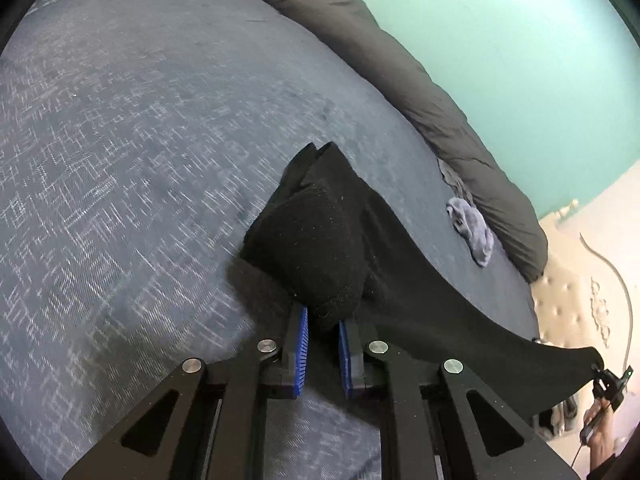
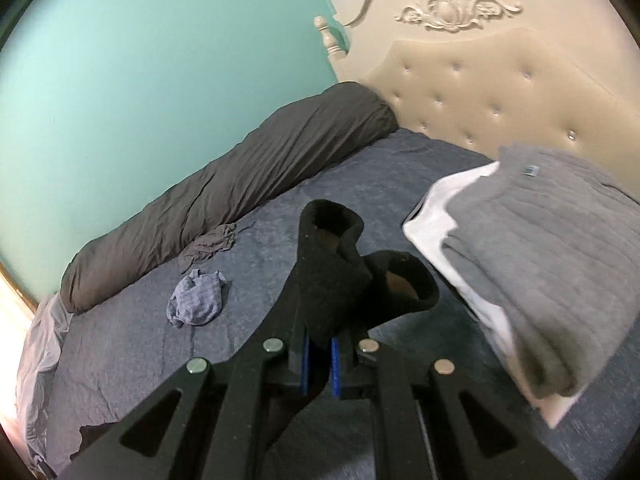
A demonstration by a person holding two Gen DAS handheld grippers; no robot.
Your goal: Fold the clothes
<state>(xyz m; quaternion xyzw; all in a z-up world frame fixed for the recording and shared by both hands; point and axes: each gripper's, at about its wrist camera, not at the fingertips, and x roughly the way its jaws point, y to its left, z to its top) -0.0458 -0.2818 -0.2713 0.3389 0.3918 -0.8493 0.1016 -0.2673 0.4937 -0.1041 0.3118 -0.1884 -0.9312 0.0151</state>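
A pair of black socks [image 1: 312,248] is stretched above the blue bedsheet [image 1: 140,140] between my two grippers. My left gripper [image 1: 323,320] is shut on the thick folded end, its blue pads [image 1: 302,344] pressing it from both sides. The sock runs right to my right gripper [image 1: 606,378], held by a hand [image 1: 596,428] at the frame's edge. In the right wrist view my right gripper [image 2: 319,344] is shut on the black socks [image 2: 340,264], whose two open cuffs stick up past the fingers.
A stack of folded grey and white clothes [image 2: 540,260] lies on the right by the tufted headboard [image 2: 500,80]. A crumpled blue-grey cloth [image 2: 198,298] lies beside a long dark grey rolled duvet [image 2: 224,200] along the teal wall.
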